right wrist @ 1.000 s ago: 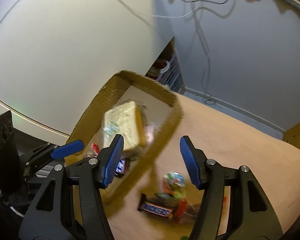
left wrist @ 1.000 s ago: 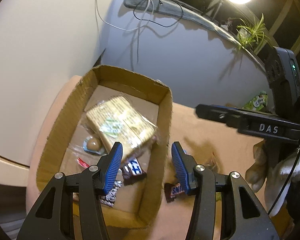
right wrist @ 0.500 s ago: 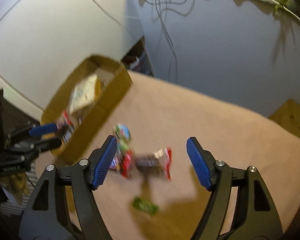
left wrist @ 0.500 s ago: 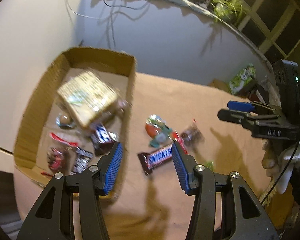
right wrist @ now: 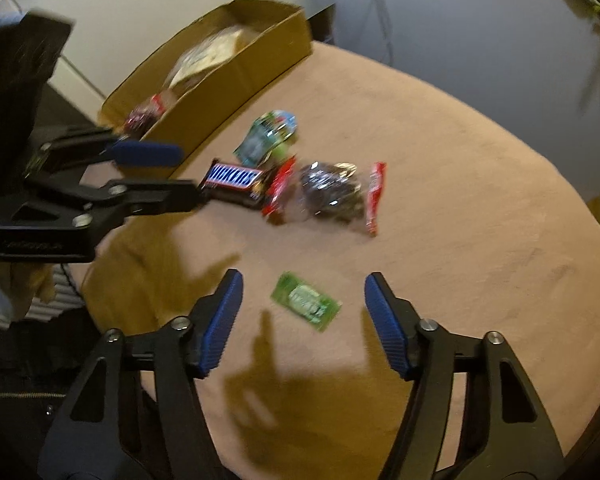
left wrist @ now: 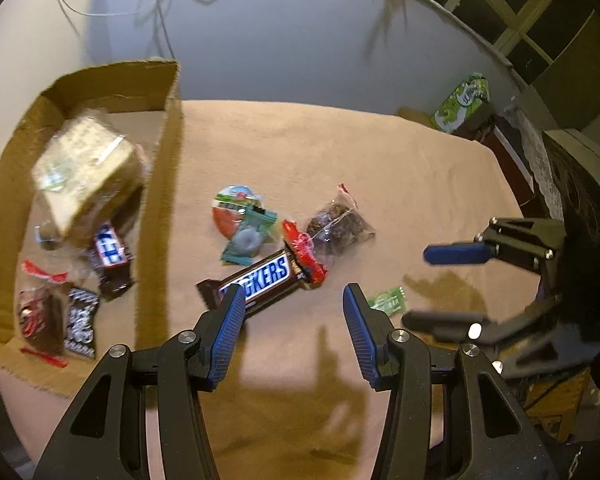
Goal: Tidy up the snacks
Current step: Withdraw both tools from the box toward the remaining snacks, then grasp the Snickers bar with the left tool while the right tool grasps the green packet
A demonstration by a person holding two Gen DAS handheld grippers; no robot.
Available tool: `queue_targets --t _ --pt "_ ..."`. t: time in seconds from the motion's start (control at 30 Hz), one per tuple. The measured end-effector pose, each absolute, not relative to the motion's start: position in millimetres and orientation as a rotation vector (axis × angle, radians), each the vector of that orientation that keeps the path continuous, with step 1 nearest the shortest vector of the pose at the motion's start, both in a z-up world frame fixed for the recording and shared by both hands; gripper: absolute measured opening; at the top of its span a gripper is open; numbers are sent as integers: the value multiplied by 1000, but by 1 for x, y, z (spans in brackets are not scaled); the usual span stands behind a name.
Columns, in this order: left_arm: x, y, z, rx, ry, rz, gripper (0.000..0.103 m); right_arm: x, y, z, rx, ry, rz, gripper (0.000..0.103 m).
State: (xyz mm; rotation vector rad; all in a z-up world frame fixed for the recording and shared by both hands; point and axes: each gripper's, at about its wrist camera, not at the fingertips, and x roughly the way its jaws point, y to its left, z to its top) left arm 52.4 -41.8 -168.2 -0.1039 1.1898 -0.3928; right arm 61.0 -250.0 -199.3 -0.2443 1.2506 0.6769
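Box [left wrist: 172, 128], cardboard, far left on my tan worktop [left wrist: 400, 168]; holds a wrapped cracker pack [left wrist: 86, 172], blurred; a small chocolate bar [left wrist: 110, 256] just below it; a dark pouch with red ends [left wrist: 40, 316] and a black-and-white sweet [left wrist: 80, 324] at the near end.

Loose snacks on the worktop, right of the box, clustered and touching: round red-and-green packet [left wrist: 234, 210]; teal sachet [left wrist: 248, 240] overlapping it; Snickers [left wrist: 260, 278] lying slantwise beneath these; red wrapper end [left wrist: 304, 254] across the Snickers' right tip; clear bag of dark pieces [left wrist: 338, 224] beside that.

My left hand-held gripper [left wrist: 294, 328]: fingers spread, holding nothing, hovering near the Snickers' left end; its left pad overlaps the bar in my view, contact not certain.

Green sachet [right wrist: 306, 300]: apart from the cluster, alone on the cloth nearer me; it lies between the spread fingers of my right hand-held gripper [right wrist: 304, 324], which hangs above it, holding nothing.

Green carton [left wrist: 462, 102]: far right, beyond the worktop's edge.
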Motion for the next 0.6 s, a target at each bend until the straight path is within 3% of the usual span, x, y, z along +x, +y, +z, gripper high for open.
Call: queue_targets --t 0.6 --pt "78 -57 -193 -100 1266 -377 48 61 -248 -230 -229 1319 701 52"
